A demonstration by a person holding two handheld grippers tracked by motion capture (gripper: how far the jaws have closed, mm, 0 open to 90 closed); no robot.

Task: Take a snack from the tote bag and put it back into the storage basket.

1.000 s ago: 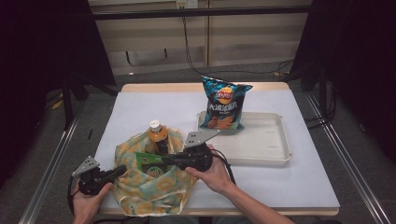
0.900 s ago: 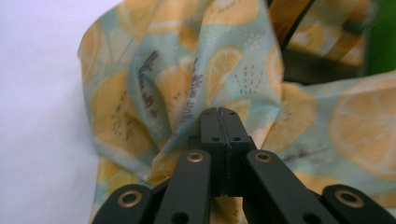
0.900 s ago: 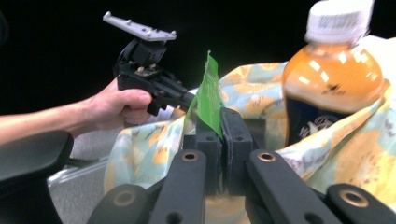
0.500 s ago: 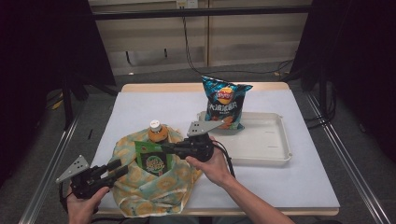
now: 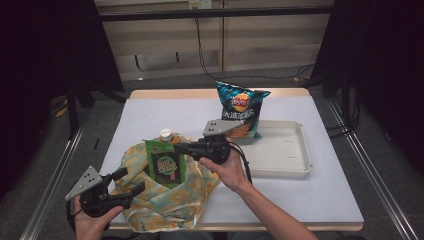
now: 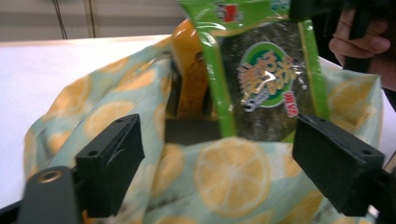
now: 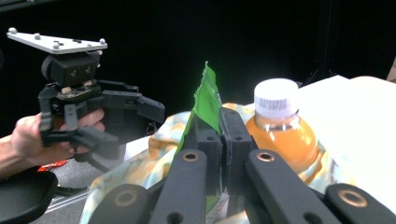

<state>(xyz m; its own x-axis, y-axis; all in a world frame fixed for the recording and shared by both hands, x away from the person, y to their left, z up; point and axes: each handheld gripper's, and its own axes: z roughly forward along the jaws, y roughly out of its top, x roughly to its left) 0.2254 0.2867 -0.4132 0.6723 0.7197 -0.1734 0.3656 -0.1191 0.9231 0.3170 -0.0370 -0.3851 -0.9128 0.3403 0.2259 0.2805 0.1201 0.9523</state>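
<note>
A lemon-print cloth bag (image 5: pixel 150 205) lies on the table's near left. A green snack packet (image 5: pixel 167 167) stands up out of it, and my right gripper (image 5: pixel 181 147) is shut on the packet's top edge (image 7: pixel 208 100). Behind the packet an orange juice bottle (image 5: pixel 166 135) with a white cap sits in the bag. My left gripper (image 5: pixel 131 180) hangs at the bag's near left side. Its jaws have just been opening and stand wide, with the bag (image 6: pixel 233 177) and packet (image 6: pixel 261 84) in front of them and no pad touching either.
A blue chips bag (image 5: pixel 241 107) stands upright at the left end of a white tray (image 5: pixel 285 160) on the right of the white table (image 5: pixel 325 200). The table's near edge runs just below the cloth bag.
My left gripper has opened, let go of the bag's edge and drawn back up and to the near left. The right gripper has lifted the green packet higher out of the bag.
</note>
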